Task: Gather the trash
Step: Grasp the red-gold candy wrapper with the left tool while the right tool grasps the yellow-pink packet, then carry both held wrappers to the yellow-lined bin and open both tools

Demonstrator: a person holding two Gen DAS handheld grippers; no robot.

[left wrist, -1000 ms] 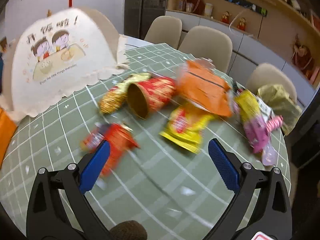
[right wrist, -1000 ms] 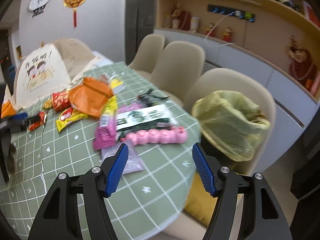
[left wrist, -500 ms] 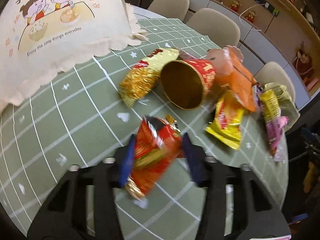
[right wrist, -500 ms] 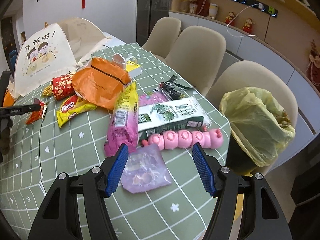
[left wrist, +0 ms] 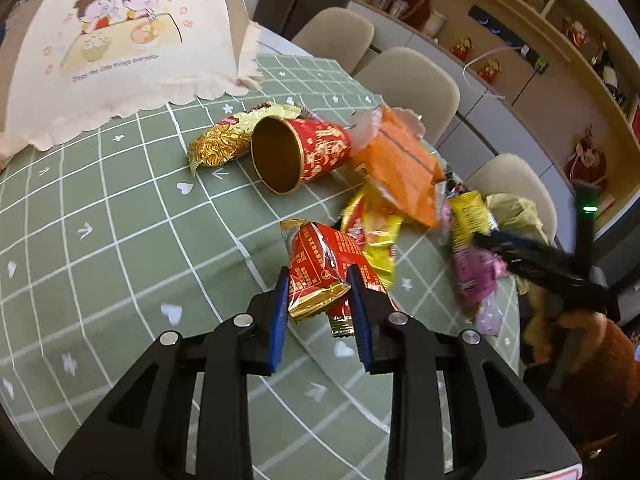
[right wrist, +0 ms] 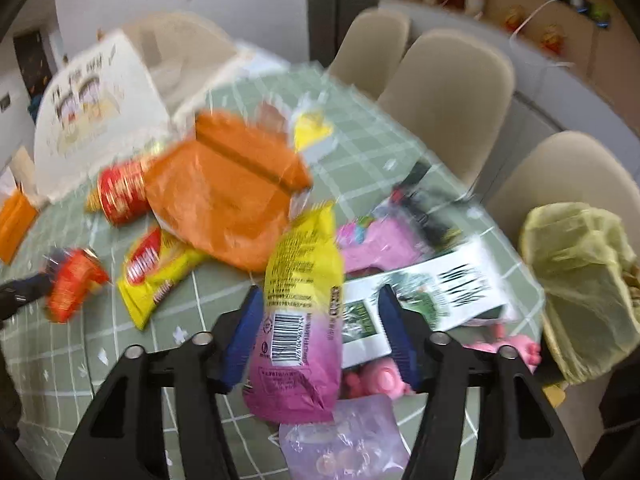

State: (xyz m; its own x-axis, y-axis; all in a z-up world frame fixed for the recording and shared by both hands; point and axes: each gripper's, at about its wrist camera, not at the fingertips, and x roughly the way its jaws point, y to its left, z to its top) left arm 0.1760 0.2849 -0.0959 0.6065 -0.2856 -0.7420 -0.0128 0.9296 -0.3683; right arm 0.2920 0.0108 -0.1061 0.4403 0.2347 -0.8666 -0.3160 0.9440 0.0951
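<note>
My left gripper (left wrist: 318,276) is shut on a red and gold snack wrapper (left wrist: 320,264) and holds it just above the green checked tablecloth (left wrist: 120,240); the wrapper also shows in the right wrist view (right wrist: 74,280). My right gripper (right wrist: 320,300) is open, its jaws on either side of a yellow and pink packet (right wrist: 302,304) that lies on the table. It appears in the left wrist view (left wrist: 500,246). More trash lies around: a red paper cup (left wrist: 304,154), a gold wrapper (left wrist: 228,140), an orange bag (right wrist: 228,192), a yellow packet (right wrist: 154,268).
A yellow-green trash bag (right wrist: 580,280) hangs open off the table's right edge. A cream food cover (left wrist: 120,40) stands at the back left. A white and green packet (right wrist: 432,296), pink toy (right wrist: 380,376) and clear pouch (right wrist: 344,444) lie near me. Beige chairs (right wrist: 448,80) ring the table.
My left gripper closed on the red and gold wrapper and lifted it. My right gripper moved left and forward over the table until its open jaws flank the yellow and pink packet.
</note>
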